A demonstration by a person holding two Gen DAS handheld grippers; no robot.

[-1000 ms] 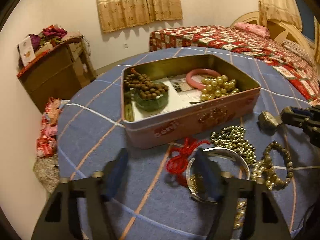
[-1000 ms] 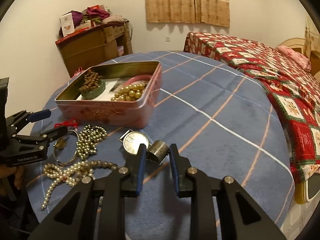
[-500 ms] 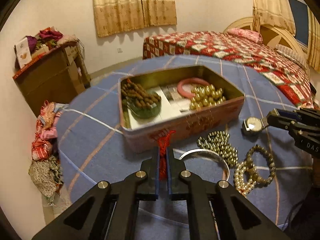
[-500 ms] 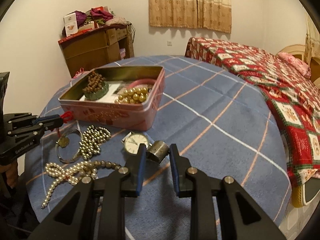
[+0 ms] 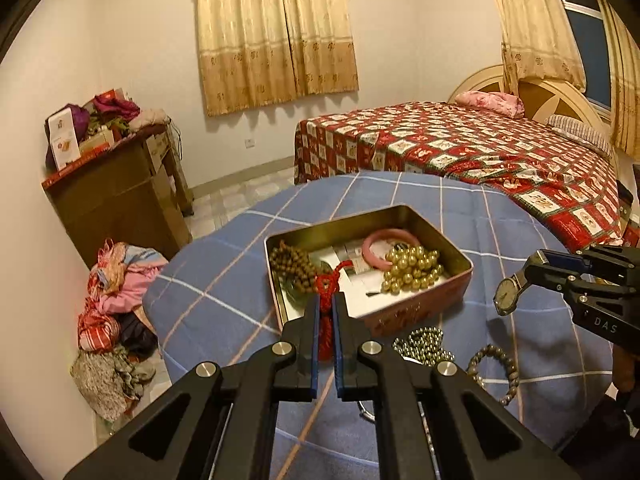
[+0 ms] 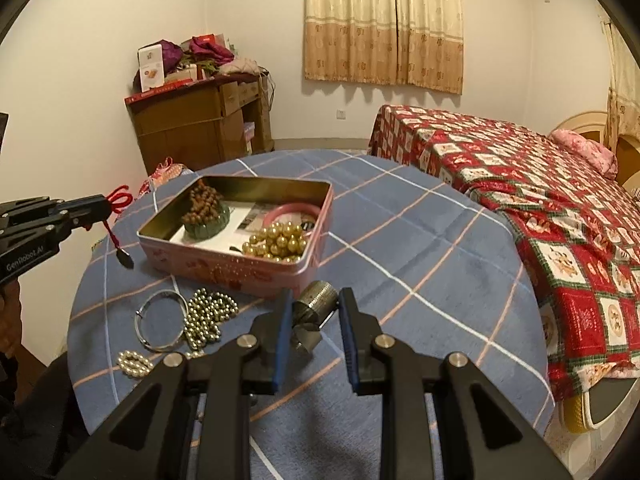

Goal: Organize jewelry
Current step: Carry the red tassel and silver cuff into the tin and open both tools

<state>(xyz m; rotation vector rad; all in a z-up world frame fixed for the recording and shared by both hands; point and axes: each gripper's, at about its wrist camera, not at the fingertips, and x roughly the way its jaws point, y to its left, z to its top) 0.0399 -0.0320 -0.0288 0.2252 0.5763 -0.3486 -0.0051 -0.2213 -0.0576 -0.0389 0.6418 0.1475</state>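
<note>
An open pink tin stands on the blue plaid table; in it lie brown beads, a pink bangle and gold beads. My left gripper is shut on a red cord pendant, lifted in front of the tin; the right wrist view shows the gripper with the dark pendant dangling. My right gripper is shut on a wristwatch by its metal band, lifted off the table; the watch face hangs right of the tin.
On the table in front of the tin lie a silver bangle, a pile of small metallic beads, a pearl strand and a brown bead bracelet. A bed is to the right, a wooden cabinet behind.
My left gripper closed on the red cord pendant and lifted it off the table toward the tin. My right gripper raised the watch from the table.
</note>
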